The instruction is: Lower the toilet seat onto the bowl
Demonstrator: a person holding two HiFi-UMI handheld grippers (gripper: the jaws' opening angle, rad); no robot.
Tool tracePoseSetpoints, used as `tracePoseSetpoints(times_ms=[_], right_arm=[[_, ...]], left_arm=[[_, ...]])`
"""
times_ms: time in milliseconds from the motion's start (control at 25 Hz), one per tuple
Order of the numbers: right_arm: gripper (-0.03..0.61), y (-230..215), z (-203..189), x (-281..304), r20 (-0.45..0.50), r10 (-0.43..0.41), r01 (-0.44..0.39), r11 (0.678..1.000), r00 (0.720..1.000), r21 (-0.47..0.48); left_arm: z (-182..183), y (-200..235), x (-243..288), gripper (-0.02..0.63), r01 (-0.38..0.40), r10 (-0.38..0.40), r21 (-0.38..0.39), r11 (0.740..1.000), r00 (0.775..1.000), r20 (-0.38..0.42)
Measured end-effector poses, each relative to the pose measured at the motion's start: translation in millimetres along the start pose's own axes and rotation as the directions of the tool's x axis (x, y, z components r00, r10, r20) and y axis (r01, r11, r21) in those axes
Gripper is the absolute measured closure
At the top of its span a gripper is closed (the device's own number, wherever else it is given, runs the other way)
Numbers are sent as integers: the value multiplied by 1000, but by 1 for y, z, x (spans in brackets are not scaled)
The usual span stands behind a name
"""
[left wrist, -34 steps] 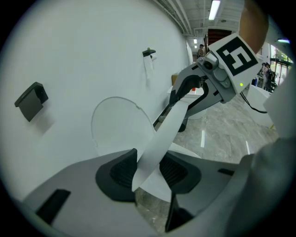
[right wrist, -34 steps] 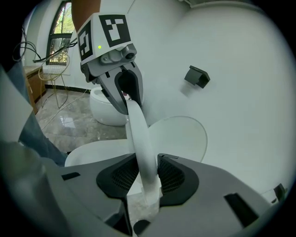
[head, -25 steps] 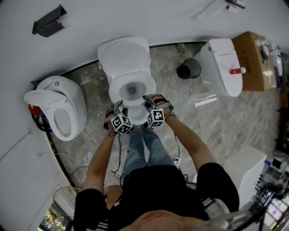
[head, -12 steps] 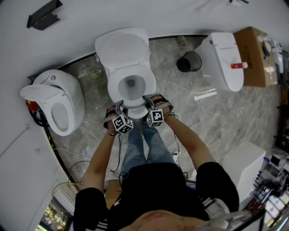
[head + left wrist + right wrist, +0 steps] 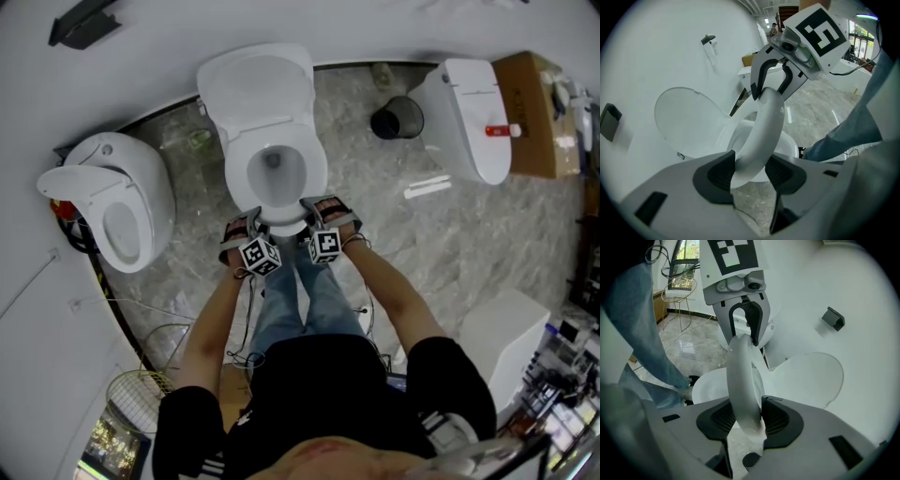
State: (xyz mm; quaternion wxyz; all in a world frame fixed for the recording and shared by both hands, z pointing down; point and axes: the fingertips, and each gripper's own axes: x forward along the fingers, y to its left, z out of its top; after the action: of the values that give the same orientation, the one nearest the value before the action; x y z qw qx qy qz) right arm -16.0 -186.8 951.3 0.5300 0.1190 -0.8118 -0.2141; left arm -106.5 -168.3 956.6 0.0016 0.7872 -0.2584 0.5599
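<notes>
Left hand-held gripper (image 5: 246, 225) and right hand-held gripper (image 5: 315, 210), jaws just widening, pinch the toilet seat (image 5: 236, 174) by its near rim; we judge the bowl (image 5: 274, 171) lies just below.

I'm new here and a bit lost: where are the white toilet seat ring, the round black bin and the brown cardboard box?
white toilet seat ring (image 5: 238, 183): head view, ring's left side.
round black bin (image 5: 397, 119): head view, open top.
brown cardboard box (image 5: 532, 112): head view, top face.

Left tongs (image 5: 750, 169), right tongs (image 5: 749, 420), angled down, jaws just widening on seat (image 5: 765, 124)
</notes>
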Motion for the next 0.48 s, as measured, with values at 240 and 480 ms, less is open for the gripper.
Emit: tracePoseSetpoints(times_ms=[240, 480], right_arm=[[399, 9, -7, -22, -16, -21, 22, 994, 1000, 110], [396, 31, -35, -53, 35, 77, -77, 654, 996, 752]], left_arm=[[-3, -7, 4, 411, 12, -12, 11, 1000, 1000, -8], [-6, -13, 6, 407, 19, -19, 13, 1000, 1000, -13]])
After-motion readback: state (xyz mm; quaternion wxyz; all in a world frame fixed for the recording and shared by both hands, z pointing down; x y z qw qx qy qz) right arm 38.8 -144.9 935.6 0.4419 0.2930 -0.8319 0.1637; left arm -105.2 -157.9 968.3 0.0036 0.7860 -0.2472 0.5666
